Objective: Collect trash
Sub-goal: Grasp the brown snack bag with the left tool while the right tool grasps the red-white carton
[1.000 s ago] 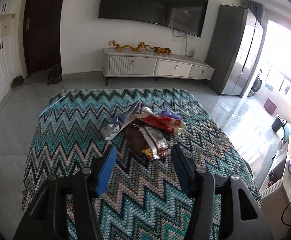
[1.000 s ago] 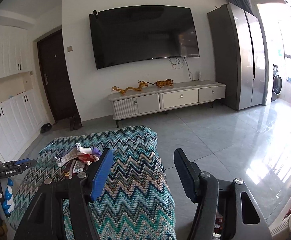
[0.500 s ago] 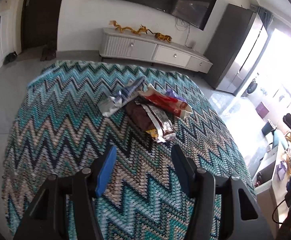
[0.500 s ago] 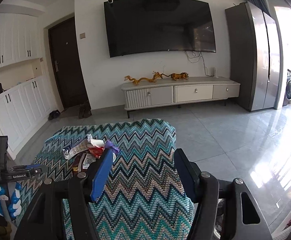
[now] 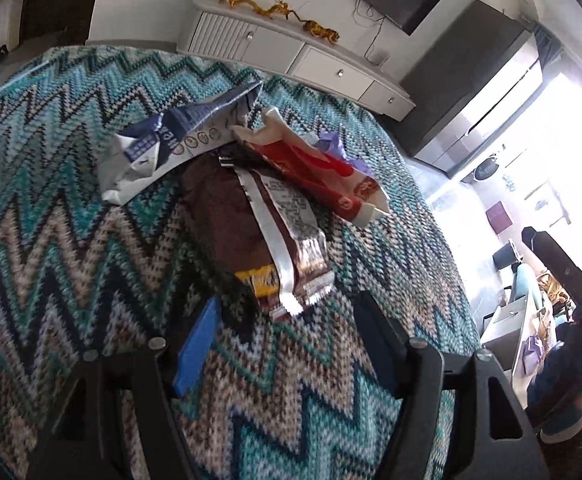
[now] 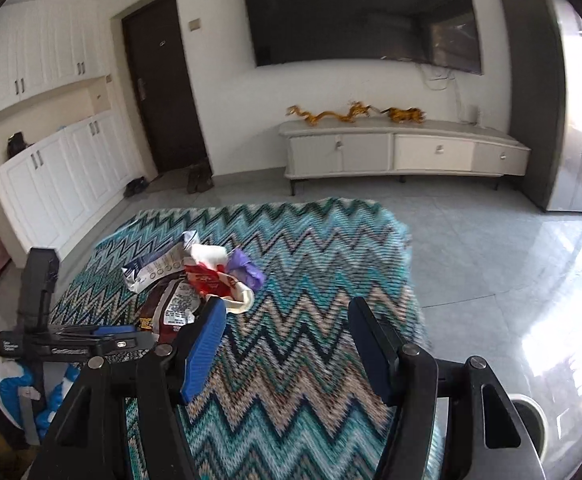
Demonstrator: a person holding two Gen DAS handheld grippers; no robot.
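A zigzag-patterned cloth (image 5: 71, 208) in teal, cream and brown covers the table and fills most of the left wrist view; the right wrist view shows its far edge against a grey tiled floor (image 6: 491, 248). Against the far wall stand a wall-mounted television (image 6: 363, 16), a low white cabinet (image 6: 403, 152) bearing golden dragon figures (image 6: 331, 114), and a dark door (image 6: 163, 80) beside white cupboards (image 6: 51, 128).

The trash lies in one overlapping pile near the middle of the cloth. A brown wrapper (image 5: 251, 224) with a silver seam and a yellow corner lies nearest the left gripper (image 5: 287, 320). A red and white wrapper (image 5: 319, 168) rests across its far end, a blue and white packet (image 5: 171, 144) lies to the left of both, and a small purple scrap (image 5: 339, 148) lies just behind the red wrapper.

The left gripper hangs low over the cloth, its fingers spread wide and empty, the brown wrapper's near end between the fingertips. The right gripper (image 6: 287, 332) is likewise spread and empty, over the cloth to the right of the pile.
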